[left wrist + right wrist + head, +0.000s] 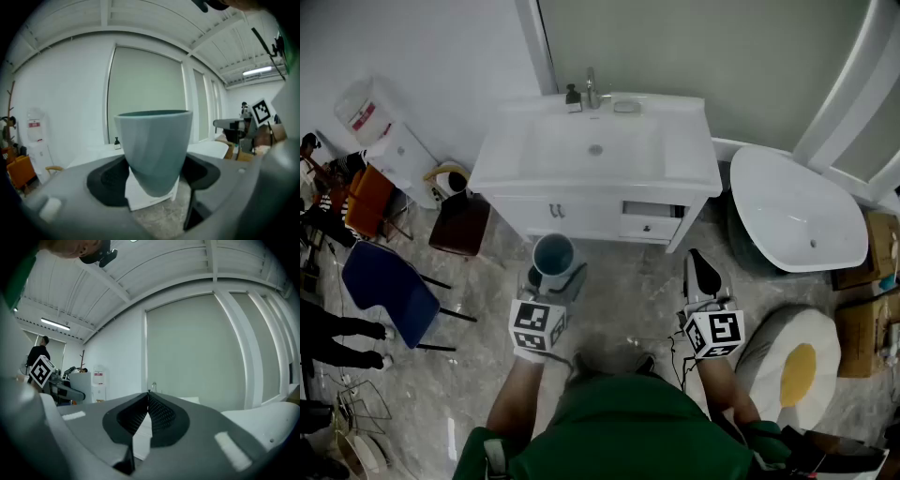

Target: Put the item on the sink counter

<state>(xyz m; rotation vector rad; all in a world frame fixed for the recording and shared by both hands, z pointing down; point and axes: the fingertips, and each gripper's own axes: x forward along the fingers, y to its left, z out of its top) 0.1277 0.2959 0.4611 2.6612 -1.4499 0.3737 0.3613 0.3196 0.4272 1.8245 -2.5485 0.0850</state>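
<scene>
Ahead of both grippers in the head view, the sink counter (686,161) stands well beyond the left gripper (555,279), which carries a blue-grey cup (553,254) upright between its jaws. The right gripper (703,274) hangs off to its right with nothing in it. The cup looks lower than the counter's front edge, so pushing forward without lifting could knock it against the cabinet. In the left gripper view, the wide-set jaws press on the narrow foot of the cup (154,140), a smooth, faintly ribbed tumbler flaring upward. Held so low on a taper, it may tip or slide out if swung quickly. In the right gripper view, the jaws meet, closed on nothing.
</scene>
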